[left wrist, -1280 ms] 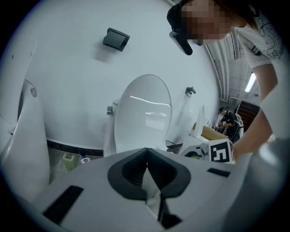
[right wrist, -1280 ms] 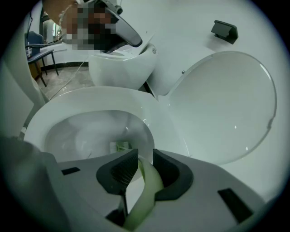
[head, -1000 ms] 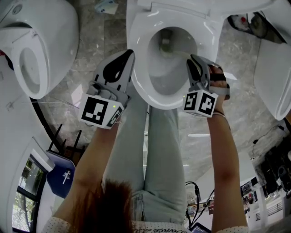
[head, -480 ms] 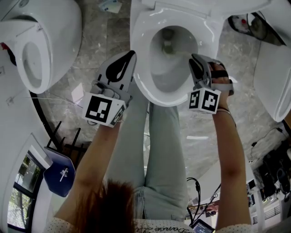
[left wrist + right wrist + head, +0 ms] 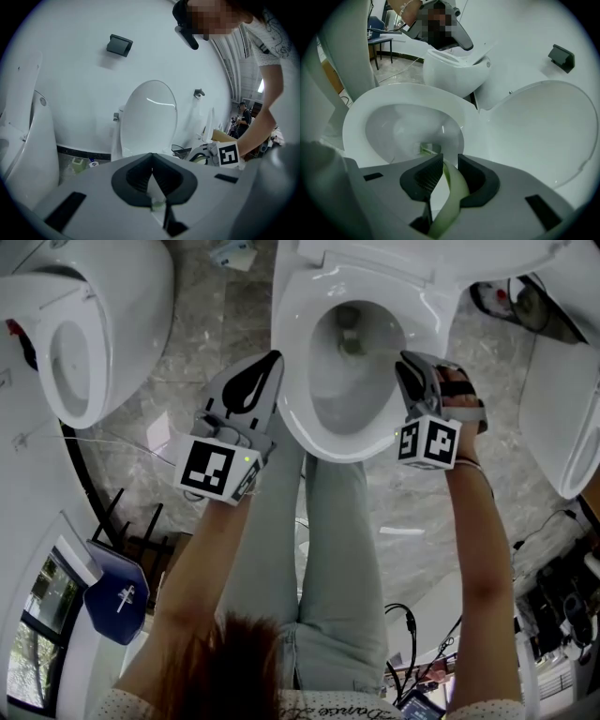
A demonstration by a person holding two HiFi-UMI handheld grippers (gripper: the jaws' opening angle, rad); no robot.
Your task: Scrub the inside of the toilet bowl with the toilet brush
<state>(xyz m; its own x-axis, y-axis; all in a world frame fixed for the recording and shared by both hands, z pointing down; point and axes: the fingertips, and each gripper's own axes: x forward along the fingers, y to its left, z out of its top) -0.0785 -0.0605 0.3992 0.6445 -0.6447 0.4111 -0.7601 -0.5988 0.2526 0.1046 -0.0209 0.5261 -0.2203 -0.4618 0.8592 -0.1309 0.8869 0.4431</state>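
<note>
Your right gripper [image 5: 449, 159] is clamped on the pale green toilet brush [image 5: 453, 194], its head low in the toilet bowl [image 5: 358, 119] near the drain, so scrubbing seems under way. Your left gripper [image 5: 152, 158] waits beside the rim, jaws together on nothing. Next, sweep the bristles round the walls.

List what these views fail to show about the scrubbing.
1. The pale green toilet brush handle: its rear end leaves the right gripper view's bottom edge.
2. The brush head: partly behind the right gripper jaws there; too small in the head view to show bristles touching the white ceramic toilet bowl.
</note>
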